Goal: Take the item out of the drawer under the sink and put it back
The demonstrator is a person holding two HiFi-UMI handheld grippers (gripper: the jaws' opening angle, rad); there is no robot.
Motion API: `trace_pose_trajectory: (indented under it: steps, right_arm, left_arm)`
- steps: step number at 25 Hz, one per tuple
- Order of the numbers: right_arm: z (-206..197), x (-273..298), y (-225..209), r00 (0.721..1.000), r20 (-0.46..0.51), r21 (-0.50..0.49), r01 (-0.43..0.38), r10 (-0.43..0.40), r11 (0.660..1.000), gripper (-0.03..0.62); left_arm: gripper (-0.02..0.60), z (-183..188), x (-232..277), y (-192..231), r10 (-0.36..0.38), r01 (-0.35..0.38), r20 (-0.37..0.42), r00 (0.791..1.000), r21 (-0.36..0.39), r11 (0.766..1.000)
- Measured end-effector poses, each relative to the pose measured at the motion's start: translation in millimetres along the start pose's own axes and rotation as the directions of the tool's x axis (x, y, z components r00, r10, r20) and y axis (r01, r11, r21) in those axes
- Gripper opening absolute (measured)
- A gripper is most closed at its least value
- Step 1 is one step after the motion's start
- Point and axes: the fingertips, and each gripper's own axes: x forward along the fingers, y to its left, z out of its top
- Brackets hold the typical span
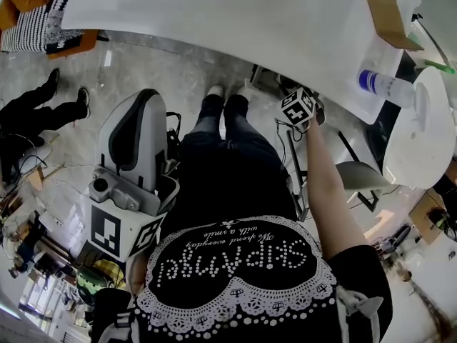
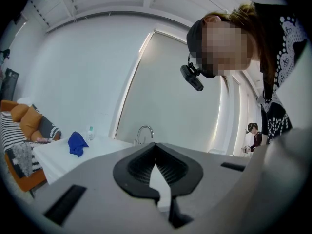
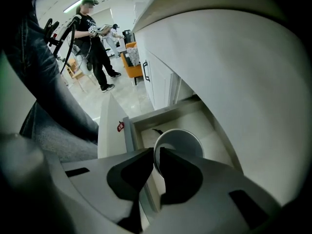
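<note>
Right gripper view: the right claw (image 3: 157,152), pointing steeply down, pinches the rim of a white cup (image 3: 181,139) over the open drawer (image 3: 127,130). In the head view the worktop (image 1: 214,20) hides both. The left claw (image 2: 156,147), level, closed and empty, faces a tap (image 2: 144,132).

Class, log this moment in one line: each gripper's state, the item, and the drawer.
left gripper: shut, empty | right gripper: shut on white cup rim | drawer: open, beneath cup
</note>
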Motion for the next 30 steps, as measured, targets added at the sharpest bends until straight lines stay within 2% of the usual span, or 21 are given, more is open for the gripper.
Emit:
trace_pose_trajectory:
  steps: [9,30]
  right_arm:
    - [-0.8,-8.8,-0.3,1.0,0.009,0.015,0.029,-0.029,0.999,0.028]
    - [8.8,-30.0,7.8,0.991,0.069,0.151,0.107,-0.119,0.983,0.028]
  left_arm:
    - [0.005,1.2,-4.3,-0.7,-0.002,0.002,0.012,1.0,-0.007,1.0]
    - [0.005,7.3,-26.0,2.7,-0.05,0.051,0.046,0.998,-0.017,0.999]
